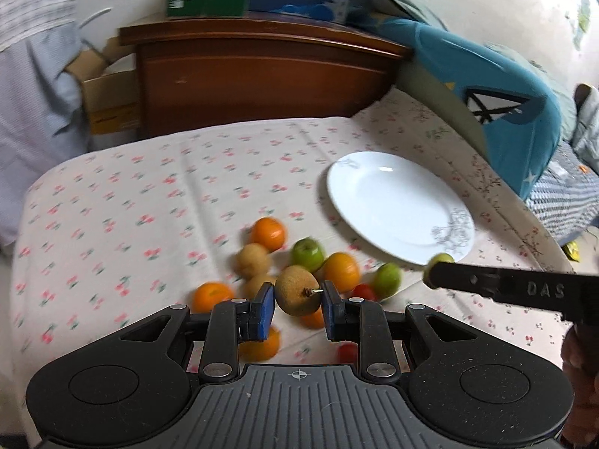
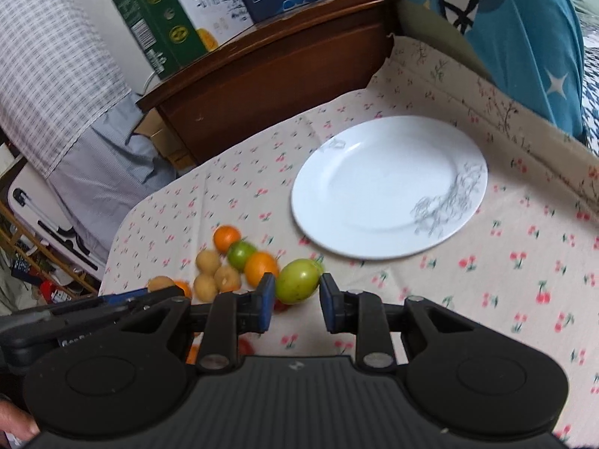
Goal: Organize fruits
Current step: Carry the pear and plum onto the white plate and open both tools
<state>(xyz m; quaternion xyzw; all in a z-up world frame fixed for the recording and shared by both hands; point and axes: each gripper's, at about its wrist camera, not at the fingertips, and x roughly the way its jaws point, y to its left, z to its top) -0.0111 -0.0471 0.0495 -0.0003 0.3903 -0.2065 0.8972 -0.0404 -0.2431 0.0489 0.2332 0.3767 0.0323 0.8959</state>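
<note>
Fruit is held in both grippers at this moment. The left gripper (image 1: 298, 301) is closed on a brown rough-skinned fruit (image 1: 297, 295), with the blue pads pressing its two sides and the short stem pointing toward one pad. The right gripper (image 2: 295, 292) is closed on a green fruit (image 2: 298, 280). Both fruits hang above the pile of oranges, brown fruits and small red ones (image 1: 262, 262) on the cloth of the table (image 1: 112, 205). The white plate (image 2: 389, 187) lies empty, near the pile but apart from it.

I judge that both fruits are meant for the plate. One risk is slipping: each fruit is round and held only at two small places, so a quick swing or a tilt of the hand could roll it out. Second, the two grippers are close together, so they could knock each other over the plate. Third, a round fruit released from height or near the rim may roll off the shallow plate and off the table.
</note>
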